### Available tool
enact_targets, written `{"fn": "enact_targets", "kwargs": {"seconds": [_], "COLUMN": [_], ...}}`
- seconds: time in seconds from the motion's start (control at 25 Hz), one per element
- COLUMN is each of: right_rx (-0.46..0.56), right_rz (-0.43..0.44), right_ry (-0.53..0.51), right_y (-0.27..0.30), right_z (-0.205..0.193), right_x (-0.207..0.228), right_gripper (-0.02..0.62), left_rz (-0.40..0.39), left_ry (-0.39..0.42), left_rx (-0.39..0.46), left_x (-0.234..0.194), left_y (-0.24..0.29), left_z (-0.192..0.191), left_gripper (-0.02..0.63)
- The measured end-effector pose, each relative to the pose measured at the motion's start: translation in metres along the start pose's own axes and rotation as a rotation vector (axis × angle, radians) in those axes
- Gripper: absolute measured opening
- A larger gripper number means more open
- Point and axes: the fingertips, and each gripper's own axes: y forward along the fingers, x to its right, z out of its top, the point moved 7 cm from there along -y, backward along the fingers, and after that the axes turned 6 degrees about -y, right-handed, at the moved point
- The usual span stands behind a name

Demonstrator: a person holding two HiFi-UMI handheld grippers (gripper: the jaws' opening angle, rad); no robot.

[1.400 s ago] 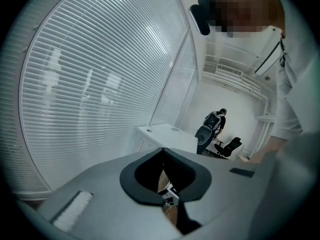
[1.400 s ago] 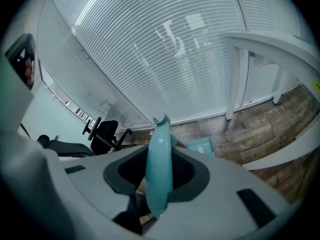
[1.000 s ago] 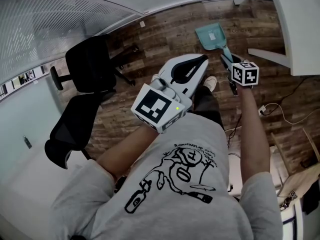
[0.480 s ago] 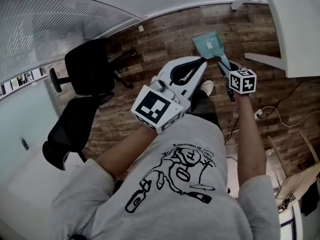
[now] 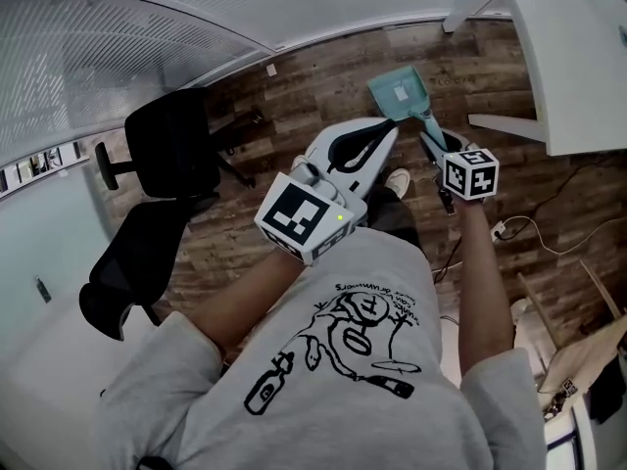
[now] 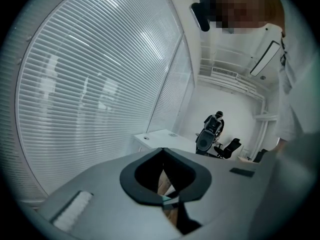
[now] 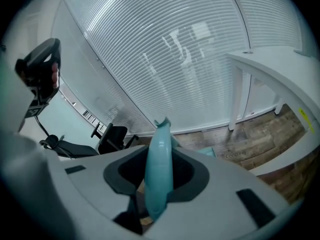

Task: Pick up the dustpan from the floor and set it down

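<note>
A teal dustpan hangs over the wooden floor, pan end away from me, with its handle running back into my right gripper. That gripper is shut on the handle. In the right gripper view the handle stands upright between the jaws of the right gripper, and a corner of the pan shows behind it. My left gripper is held in front of my chest, jaws together, with nothing in them. In the left gripper view the left gripper points at a white room.
Two black office chairs stand to the left on the wooden floor. A white desk fills the upper right, and its leg is near the dustpan. Cables lie on the floor at the right.
My right gripper has risen with the dustpan's handle in it, and the pan has come up and slightly left with it. The left gripper has stayed where it was.
</note>
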Motion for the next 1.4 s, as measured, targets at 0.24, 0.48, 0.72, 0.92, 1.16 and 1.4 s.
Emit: {"fn": "enact_targets", "kwargs": {"seconds": [0.24, 0.48, 0.72, 0.92, 1.16, 1.4], "right_rx": [0.034, 0.064, 0.105, 0.150, 0.186, 0.224], "right_rz": [-0.003, -0.004, -0.006, -0.014, -0.024, -0.034], "right_ry": [-0.018, -0.045, -0.073, -0.071, -0.068, -0.089], "right_y": [-0.024, -0.053, -0.087, -0.117, -0.150, -0.180], "right_z": [0.018, 0.038, 0.062, 0.079, 0.099, 0.118], "right_x": [-0.012, -0.031, -0.055, -0.074, -0.092, -0.104], "right_gripper": [0.087, 0.087, 0.087, 0.087, 0.087, 0.087], "left_rz": [0.003, 0.002, -0.009, -0.024, -0.040, -0.036], "left_ry": [0.009, 0.027, 0.044, 0.054, 0.050, 0.062], "left_rx": [0.018, 0.033, 0.050, 0.060, 0.069, 0.090], "left_x": [0.005, 0.007, 0.013, 0.021, 0.028, 0.028], "left_y": [-0.004, -0.009, -0.012, -0.012, -0.011, -0.011], "left_z": [0.007, 0.014, 0.023, 0.030, 0.039, 0.048], "left_gripper": [0.002, 0.002, 0.002, 0.002, 0.002, 0.002]}}
